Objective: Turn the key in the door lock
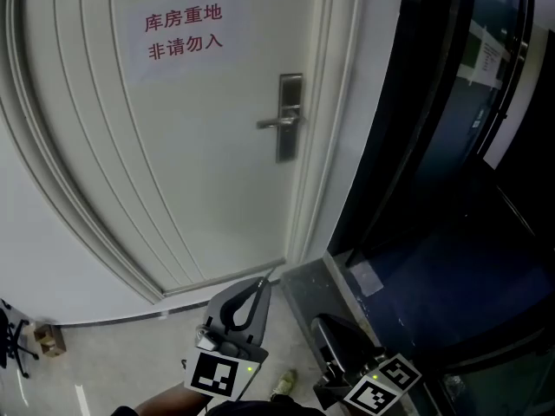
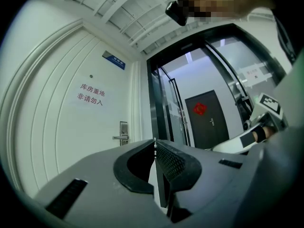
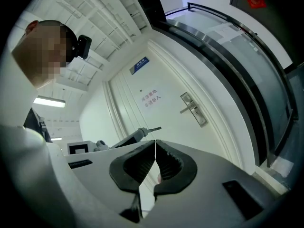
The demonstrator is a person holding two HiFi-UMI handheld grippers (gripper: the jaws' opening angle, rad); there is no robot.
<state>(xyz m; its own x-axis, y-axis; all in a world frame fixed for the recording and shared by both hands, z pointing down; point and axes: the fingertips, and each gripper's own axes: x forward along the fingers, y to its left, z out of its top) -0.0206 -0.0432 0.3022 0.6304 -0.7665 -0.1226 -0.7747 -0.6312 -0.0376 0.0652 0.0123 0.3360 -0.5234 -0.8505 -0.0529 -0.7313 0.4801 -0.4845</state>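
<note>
A white door (image 1: 199,146) bears a red-lettered sign (image 1: 184,31) and a steel lock plate with a lever handle (image 1: 290,118), also seen in the left gripper view (image 2: 123,135) and the right gripper view (image 3: 193,109). My left gripper (image 1: 260,286) is low and well short of the door, shut on a thin metal key (image 1: 269,274) that pokes from its tip toward the door (image 3: 154,128). In its own view the left gripper (image 2: 154,144) has its jaws pressed together. My right gripper (image 1: 334,341) sits lower right, and its jaws (image 3: 155,144) are closed with nothing between them.
A dark glass partition (image 1: 434,146) stands right of the door frame (image 1: 316,146). A small box (image 1: 48,341) and a chair base (image 1: 13,336) sit on the floor at the lower left. A dark door with a red ornament (image 2: 207,122) shows far behind.
</note>
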